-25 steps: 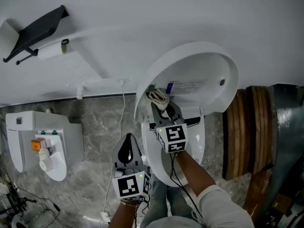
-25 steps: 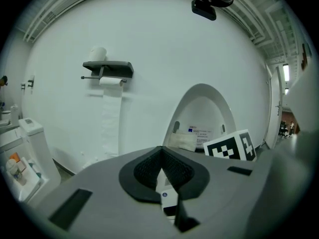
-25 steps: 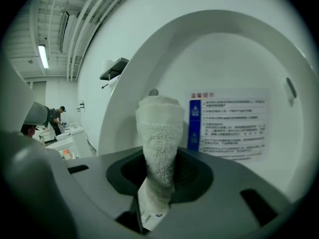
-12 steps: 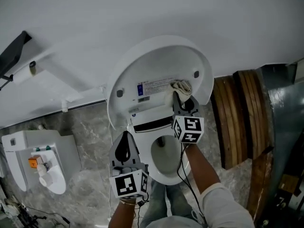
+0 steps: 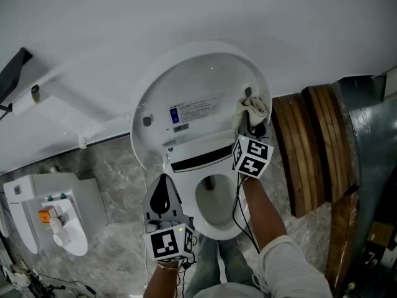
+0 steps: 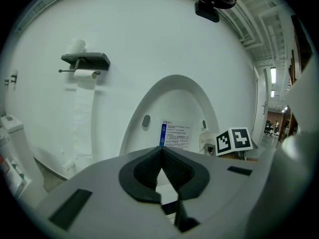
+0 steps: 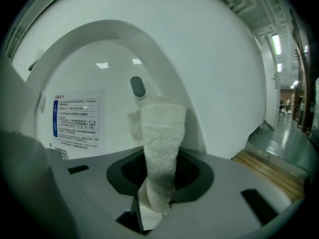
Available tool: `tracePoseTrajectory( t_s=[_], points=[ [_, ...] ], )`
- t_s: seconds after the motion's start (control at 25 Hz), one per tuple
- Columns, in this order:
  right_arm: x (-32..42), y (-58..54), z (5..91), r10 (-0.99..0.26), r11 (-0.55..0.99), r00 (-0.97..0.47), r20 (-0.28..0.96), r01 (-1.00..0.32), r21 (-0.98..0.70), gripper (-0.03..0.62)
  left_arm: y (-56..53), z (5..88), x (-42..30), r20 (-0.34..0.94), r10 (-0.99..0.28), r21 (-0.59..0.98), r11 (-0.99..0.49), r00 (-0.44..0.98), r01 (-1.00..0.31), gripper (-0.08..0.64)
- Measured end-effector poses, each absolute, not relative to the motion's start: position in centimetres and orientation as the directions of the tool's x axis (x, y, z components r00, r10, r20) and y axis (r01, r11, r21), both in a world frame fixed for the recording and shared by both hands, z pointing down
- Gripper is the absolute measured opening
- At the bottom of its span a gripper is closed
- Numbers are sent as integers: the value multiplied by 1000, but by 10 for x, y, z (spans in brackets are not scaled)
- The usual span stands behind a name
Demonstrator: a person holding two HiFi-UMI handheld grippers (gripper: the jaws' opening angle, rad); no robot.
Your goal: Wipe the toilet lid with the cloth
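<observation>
two grippers: right gripper [image 5: 250, 128] clamps the one cloth [image 5: 254, 108] against the raised lid [image 5: 198, 85]; left gripper [image 5: 162, 185] has its jaws together, empty, beside the bowl [image 5: 218, 225].

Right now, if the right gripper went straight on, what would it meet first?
The raised white plastic toilet lid, by its grey oval bumper; the held white terry cloth looks nearly against it.

The toilet lid [image 5: 198, 92] stands raised against the wall. The right gripper [image 5: 251, 121] holds a bunched cloth [image 5: 253, 108] at the lid's right edge. The left gripper [image 5: 163, 180] hangs closed beside the bowl [image 5: 231, 223].
</observation>
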State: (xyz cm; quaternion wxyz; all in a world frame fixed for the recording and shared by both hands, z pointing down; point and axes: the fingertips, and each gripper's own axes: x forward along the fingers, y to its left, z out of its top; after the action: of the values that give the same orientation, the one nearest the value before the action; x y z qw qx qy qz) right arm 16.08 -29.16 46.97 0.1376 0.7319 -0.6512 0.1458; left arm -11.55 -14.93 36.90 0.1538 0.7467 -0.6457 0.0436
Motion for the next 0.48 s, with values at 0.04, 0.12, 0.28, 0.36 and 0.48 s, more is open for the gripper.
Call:
tracePoseTrajectory(
  t_s=[0.04, 0.12, 0.28, 0.36, 0.48],
  points=[
    [161, -292, 470, -912, -115, 113, 393, -993, 19, 103, -148, 369, -117, 264, -951, 173, -115, 158, -978, 8],
    [160, -290, 468, -913, -110, 109, 392, -994, 20, 103, -145, 369, -120, 263, -953, 174, -107, 151, -979, 9],
    [123, -275, 463, -929, -3, 1, 370, -1000, -5, 103, -142, 368, -124, 259, -956, 184, -90, 137, -979, 9],
    [88, -262, 463, -929, 93, -99, 357, -995, -34, 103, -139, 367, -125, 249, -959, 188, -88, 134, -978, 8],
    [26, -242, 469, -901, 245, -254, 352, -967, -73, 103, -136, 363, -130, 244, -962, 190, -76, 122, -979, 9]
  ],
)
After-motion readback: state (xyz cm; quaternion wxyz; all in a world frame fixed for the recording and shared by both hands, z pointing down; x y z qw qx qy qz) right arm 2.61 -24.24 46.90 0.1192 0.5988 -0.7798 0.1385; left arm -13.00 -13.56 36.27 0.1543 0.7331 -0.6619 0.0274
